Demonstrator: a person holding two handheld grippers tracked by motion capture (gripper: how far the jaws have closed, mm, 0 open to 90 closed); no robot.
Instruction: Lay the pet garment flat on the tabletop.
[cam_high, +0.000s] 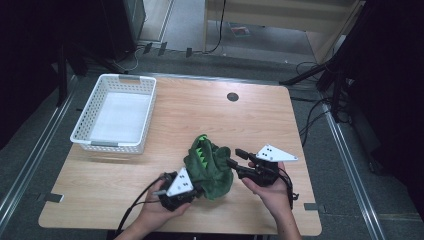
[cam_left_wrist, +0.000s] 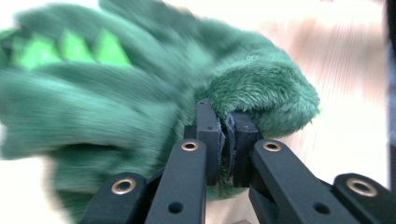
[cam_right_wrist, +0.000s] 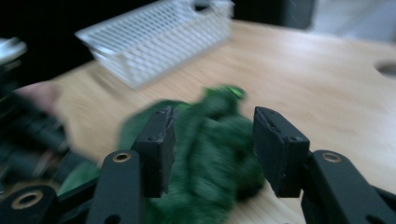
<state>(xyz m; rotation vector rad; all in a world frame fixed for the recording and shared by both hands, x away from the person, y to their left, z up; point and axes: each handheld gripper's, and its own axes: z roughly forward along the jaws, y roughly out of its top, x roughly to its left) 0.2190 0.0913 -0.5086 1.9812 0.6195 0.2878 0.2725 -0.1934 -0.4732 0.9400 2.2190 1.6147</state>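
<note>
I have the left gripper (cam_high: 196, 189) clamped on a fold of the green plush toy (cam_high: 210, 167); in the left gripper view its pads (cam_left_wrist: 243, 140) are pinched nearly together with fur between them. The toy lies crumpled on the wooden table (cam_high: 260, 125), near the front edge, between my two hands and well apart from the white basket (cam_high: 116, 114) at the far left. The right gripper (cam_right_wrist: 212, 149) stands about half open, just beside the toy's right side, with nothing gripped. I judge the step in hand to be securing the toy for lifting. The next move calls for closing the right jaws on the fabric, then raising both hands together toward the basket.
</note>
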